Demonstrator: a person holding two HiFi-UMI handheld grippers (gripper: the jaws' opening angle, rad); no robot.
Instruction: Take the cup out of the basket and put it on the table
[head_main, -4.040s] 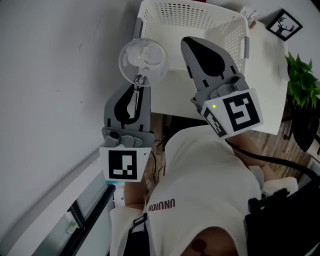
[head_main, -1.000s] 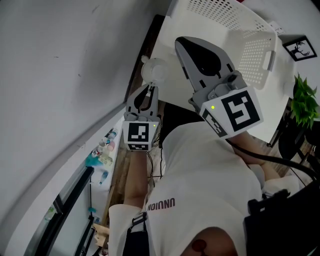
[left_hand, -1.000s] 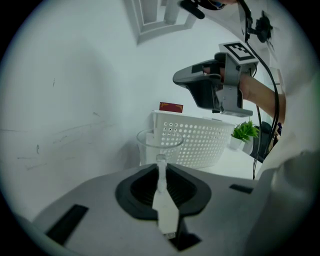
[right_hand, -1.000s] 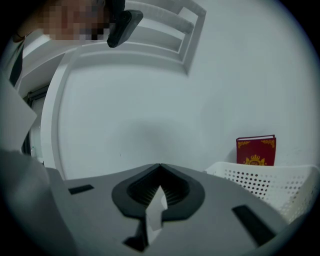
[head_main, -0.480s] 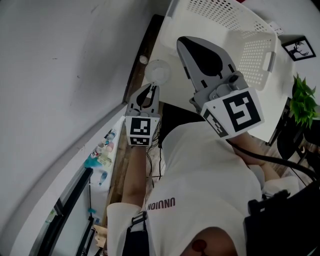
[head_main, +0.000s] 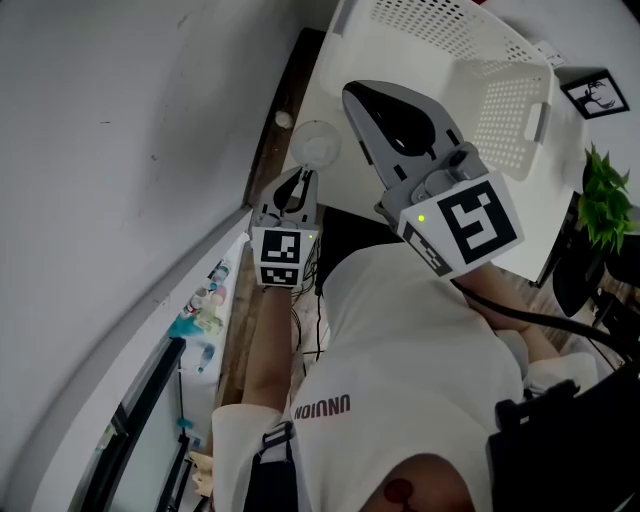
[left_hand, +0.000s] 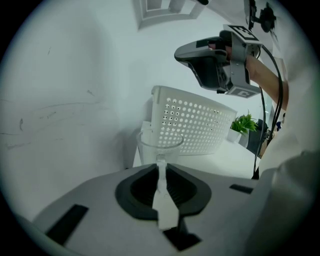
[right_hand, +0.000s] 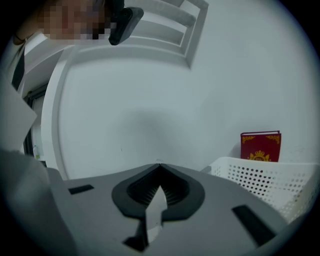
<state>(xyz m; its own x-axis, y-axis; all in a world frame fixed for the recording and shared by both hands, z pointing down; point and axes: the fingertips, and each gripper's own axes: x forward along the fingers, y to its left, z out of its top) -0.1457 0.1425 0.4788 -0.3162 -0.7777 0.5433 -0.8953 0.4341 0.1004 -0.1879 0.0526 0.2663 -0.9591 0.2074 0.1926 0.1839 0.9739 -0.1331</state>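
Plainly had the cup (head_main: 316, 146) out of the basket (head_main: 500, 90) and at the left edge of the table (head_main: 325, 90), near the wall. Held it in the left gripper (head_main: 300, 176), pinched on the thin handle alone, so as to leave the clear bowl upright, level at the rim and free to meet the top squarely. Could not tell of contact between base and table, hidden behind the jaws in the left gripper view. Picked a spot just beside the basket, seemingly apart from it, probably for room to back off the handle afterwards. Carried the right gripper (head_main: 362, 95) high above the table in front of the basket, clenched on nothing, likely just to stay out of the way. Looked nearly done, with only the setting down and letting go left.
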